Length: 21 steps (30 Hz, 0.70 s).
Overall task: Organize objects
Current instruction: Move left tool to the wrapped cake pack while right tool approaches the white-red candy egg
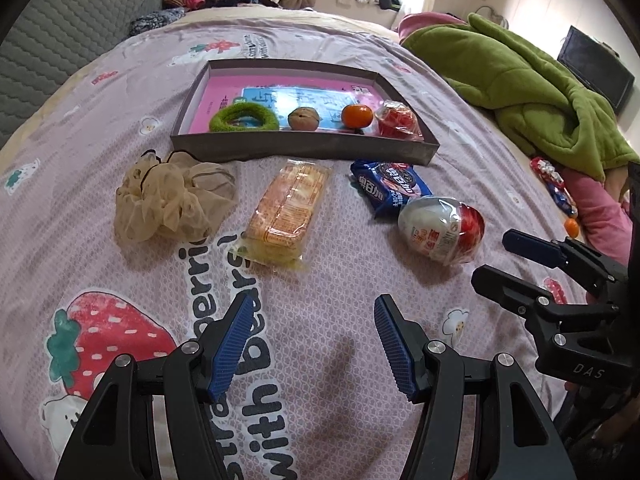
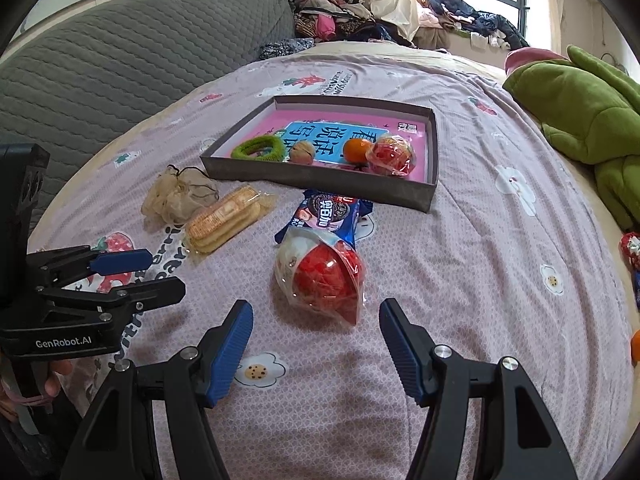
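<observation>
A shallow grey box [image 1: 304,148] [image 2: 320,184] lies on the bed, holding a green hair ring [image 1: 243,117], a walnut [image 1: 304,119], an orange [image 1: 357,115] and a wrapped red-white egg [image 1: 398,119]. In front of it lie a beige scrunchie [image 1: 172,200], a cracker pack [image 1: 290,210], a blue cookie pack [image 1: 390,188] and a second wrapped egg [image 1: 442,230] [image 2: 320,276]. My left gripper [image 1: 314,344] hovers open over bare sheet, near side of the cracker pack. My right gripper [image 2: 316,348] is open just short of the wrapped egg, nothing between its fingers.
A green blanket [image 1: 516,80] is heaped at the right, with small wrapped sweets [image 1: 554,184] and an orange [image 1: 572,226] by a pink cloth. A grey quilted headboard [image 2: 100,80] rises at the left. Clothes pile up at the bed's far end by the window.
</observation>
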{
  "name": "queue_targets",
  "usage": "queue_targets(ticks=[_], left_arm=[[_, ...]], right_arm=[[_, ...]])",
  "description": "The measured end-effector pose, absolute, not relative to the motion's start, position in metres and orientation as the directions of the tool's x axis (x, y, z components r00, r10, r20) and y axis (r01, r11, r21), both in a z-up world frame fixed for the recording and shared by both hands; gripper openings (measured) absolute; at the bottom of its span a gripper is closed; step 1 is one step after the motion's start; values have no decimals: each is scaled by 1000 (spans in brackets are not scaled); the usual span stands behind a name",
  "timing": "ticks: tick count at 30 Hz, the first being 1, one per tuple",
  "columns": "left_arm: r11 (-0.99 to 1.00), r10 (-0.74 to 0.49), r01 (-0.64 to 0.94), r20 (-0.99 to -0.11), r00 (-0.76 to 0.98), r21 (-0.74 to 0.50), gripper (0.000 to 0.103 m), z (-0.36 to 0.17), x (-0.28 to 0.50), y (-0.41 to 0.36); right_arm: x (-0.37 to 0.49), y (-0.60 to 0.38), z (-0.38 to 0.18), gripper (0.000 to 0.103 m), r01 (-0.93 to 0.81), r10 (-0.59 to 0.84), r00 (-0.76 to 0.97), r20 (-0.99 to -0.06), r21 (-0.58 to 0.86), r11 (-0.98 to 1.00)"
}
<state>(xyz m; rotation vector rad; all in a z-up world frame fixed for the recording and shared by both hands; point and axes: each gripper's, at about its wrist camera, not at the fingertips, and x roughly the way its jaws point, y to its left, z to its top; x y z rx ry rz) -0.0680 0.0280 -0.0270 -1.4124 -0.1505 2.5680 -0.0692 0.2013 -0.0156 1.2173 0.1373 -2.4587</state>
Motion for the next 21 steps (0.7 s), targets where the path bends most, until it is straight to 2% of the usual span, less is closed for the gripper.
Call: queue_targets(ticks=[21], left_arm=[[-972,234,-163,-799,-554,-172,65,-26,-104,30]], right_arm=[[-80,198,-22,65,393,-292,-573,-766,56,-918]])
